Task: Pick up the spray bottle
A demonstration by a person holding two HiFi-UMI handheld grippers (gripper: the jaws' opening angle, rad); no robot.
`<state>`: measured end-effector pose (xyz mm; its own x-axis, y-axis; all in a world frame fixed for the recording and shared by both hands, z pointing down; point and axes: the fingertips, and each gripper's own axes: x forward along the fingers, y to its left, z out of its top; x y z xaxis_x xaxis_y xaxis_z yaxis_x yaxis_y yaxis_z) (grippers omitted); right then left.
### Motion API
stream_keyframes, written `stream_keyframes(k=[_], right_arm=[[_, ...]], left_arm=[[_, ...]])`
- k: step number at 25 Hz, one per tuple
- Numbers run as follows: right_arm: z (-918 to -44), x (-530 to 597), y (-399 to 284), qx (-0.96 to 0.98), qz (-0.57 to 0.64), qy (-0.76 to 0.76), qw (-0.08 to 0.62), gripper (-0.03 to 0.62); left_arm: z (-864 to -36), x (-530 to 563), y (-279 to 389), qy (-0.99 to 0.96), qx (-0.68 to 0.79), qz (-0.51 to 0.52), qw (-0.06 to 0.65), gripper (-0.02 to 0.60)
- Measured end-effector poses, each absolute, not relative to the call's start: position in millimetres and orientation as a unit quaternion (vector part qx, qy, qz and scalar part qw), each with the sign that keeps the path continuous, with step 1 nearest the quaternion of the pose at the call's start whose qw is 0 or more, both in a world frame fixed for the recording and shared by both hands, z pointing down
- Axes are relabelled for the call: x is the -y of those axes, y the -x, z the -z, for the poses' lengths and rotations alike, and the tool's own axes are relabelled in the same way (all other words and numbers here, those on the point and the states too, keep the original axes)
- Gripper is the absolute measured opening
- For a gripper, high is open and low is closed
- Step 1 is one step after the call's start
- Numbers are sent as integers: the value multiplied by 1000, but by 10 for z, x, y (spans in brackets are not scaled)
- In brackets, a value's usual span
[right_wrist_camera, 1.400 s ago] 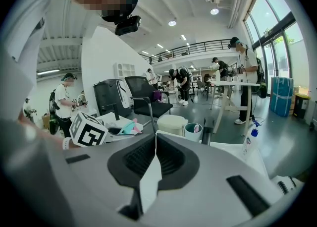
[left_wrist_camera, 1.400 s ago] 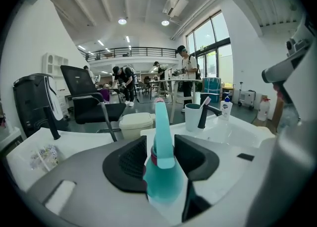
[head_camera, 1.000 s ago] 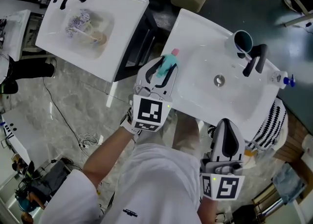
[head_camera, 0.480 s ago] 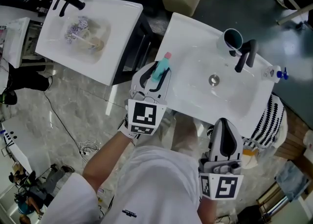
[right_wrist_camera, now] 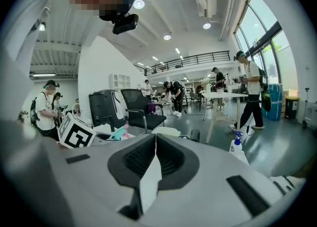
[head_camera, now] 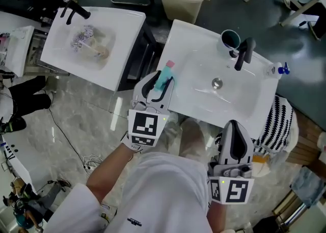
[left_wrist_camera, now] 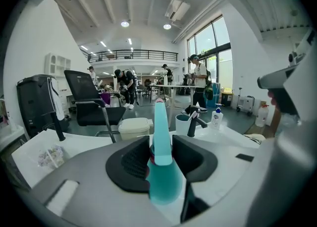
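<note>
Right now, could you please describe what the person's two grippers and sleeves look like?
Both the left gripper and the right gripper have pale grey bodies with black ribbed pads lining the jaws. Each carries a white cube printed with black square markers, with a small green light at its edge. The person wears a white short-sleeved shirt.

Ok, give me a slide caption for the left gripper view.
Left gripper shut on the teal spray bottle, white sink with black faucet and cup beyond.
</note>
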<state>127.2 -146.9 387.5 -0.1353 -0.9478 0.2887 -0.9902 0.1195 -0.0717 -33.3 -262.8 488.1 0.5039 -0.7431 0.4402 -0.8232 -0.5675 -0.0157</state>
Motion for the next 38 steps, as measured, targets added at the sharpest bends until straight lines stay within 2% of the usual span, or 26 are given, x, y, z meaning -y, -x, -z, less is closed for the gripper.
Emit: stream_keyframes(k=[15,38], right_arm=[[-3418,1194,-1441,740,-77,-665,71,6],[-3167,829,-1714,705,-43,-705,63,6]], left_arm=[[-3971,2078,254,-878,446,-156,79,140],[-3355,1462,333,-895,425,-129,53,140]])
